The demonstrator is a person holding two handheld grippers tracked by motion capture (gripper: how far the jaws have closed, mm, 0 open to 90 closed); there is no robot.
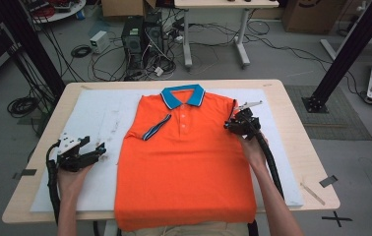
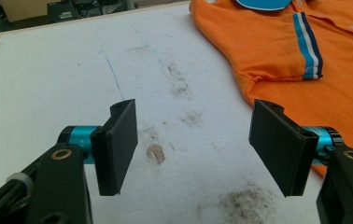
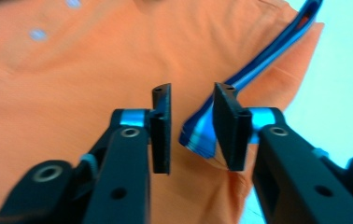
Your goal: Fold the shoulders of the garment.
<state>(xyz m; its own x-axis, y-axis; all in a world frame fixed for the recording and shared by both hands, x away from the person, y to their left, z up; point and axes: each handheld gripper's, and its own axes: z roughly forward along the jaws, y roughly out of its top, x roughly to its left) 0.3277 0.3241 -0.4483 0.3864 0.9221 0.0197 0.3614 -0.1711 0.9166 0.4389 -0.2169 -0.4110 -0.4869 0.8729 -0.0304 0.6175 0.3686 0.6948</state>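
bare white mat (image 1: pixel 100 123) left of polo shirt (image 1: pixel 184 162), nothing blocking

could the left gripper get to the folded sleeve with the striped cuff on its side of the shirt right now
Probably yes. The left gripper sits open over the bare white mat, and nothing lies between it and the striped cuff folded onto the orange shirt.

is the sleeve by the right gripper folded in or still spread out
Folded in: the sleeve lies over the chest of the orange polo shirt, its blue striped cuff between the right gripper jaws, which stand apart without pressing it.
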